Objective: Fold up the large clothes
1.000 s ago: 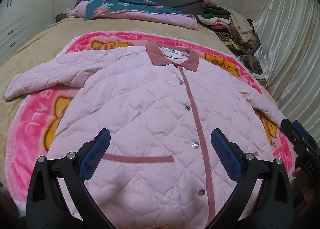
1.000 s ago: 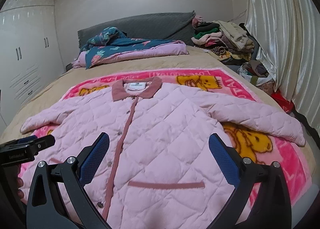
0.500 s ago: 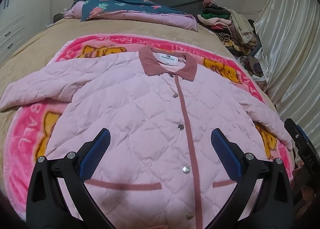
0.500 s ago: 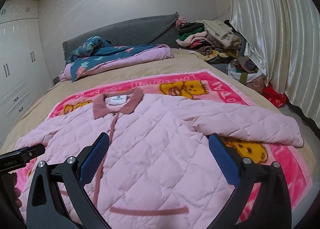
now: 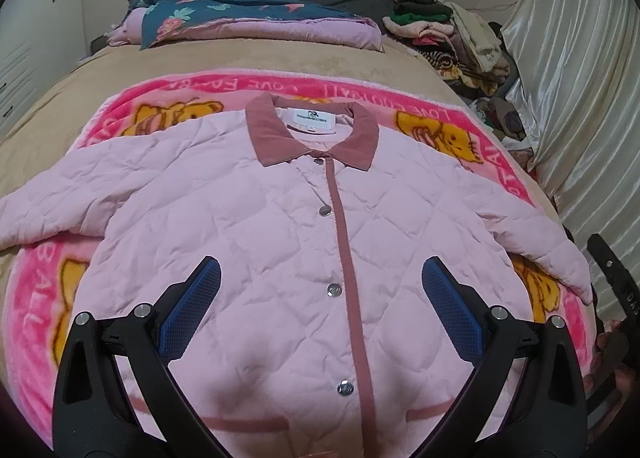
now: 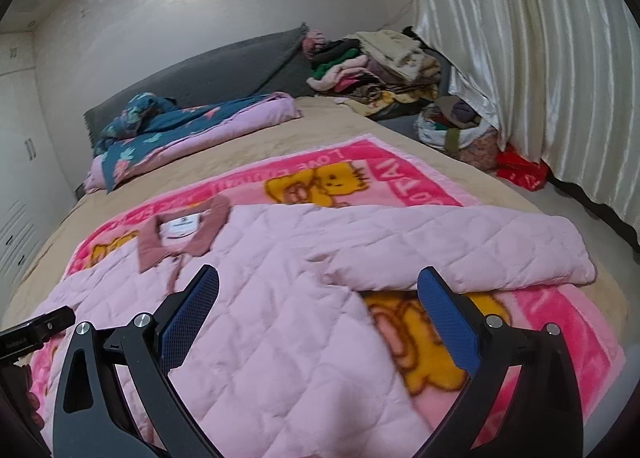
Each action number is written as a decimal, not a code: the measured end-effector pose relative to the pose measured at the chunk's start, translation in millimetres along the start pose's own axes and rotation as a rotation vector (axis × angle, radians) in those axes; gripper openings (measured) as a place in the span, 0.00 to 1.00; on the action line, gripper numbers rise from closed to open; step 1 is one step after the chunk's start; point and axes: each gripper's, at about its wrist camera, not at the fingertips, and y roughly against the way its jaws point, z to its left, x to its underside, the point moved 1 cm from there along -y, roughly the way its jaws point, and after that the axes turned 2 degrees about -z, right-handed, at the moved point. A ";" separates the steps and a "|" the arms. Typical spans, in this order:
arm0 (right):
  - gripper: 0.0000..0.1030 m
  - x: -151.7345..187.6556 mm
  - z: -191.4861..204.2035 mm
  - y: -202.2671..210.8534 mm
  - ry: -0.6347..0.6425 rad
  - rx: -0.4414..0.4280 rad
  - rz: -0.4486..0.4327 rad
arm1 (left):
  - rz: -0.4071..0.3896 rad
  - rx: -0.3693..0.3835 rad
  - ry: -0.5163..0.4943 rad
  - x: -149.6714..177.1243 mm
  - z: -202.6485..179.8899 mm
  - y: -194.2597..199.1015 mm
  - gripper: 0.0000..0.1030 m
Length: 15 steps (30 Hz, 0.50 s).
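Beige bedding is covering the bed (image 5: 280, 70), which is filling most of both views, with bare cover lying open between the headboard end and the pink cartoon blanket (image 5: 36, 298). That blanket is lying flat across the middle of the bed, its printed border showing on all sides of the pink quilted jacket (image 5: 280, 242). The jacket is lying face up and buttoned on the blanket, collar (image 5: 312, 136) pointing toward the headboard, both sleeves stretching outward; the right sleeve (image 6: 460, 254) is reaching almost to the blanket's edge near the bedside, its cuff lying just inside the bed's rim. A folded floral quilt (image 5: 248, 14) is resting at the head of the bed, well apart from the jacket. A pile of clothes (image 6: 372, 66) is stacked at the far corner beside the pale curtain (image 6: 540, 58), and a strip of floor is showing beneath the curtain past the bed's edge. The left gripper (image 5: 320, 310) is hovering over the jacket's lower front, jaws spread wide and holding nothing. The right gripper (image 6: 318, 316) is hovering over the jacket's side below the right sleeve, jaws likewise spread wide and empty.
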 end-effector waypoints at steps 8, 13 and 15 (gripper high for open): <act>0.96 -4.5 -46.2 -13.8 -0.074 0.101 0.003 | 0.021 0.002 -0.037 -10.8 -15.0 -20.3 0.92; 0.96 -0.6 -78.2 -25.1 -0.125 0.166 0.022 | 0.043 0.015 -0.057 -14.3 -22.2 -32.0 0.92; 0.96 2.5 -92.0 -28.9 -0.142 0.198 0.033 | 0.051 0.014 -0.062 -14.8 -24.8 -37.7 0.92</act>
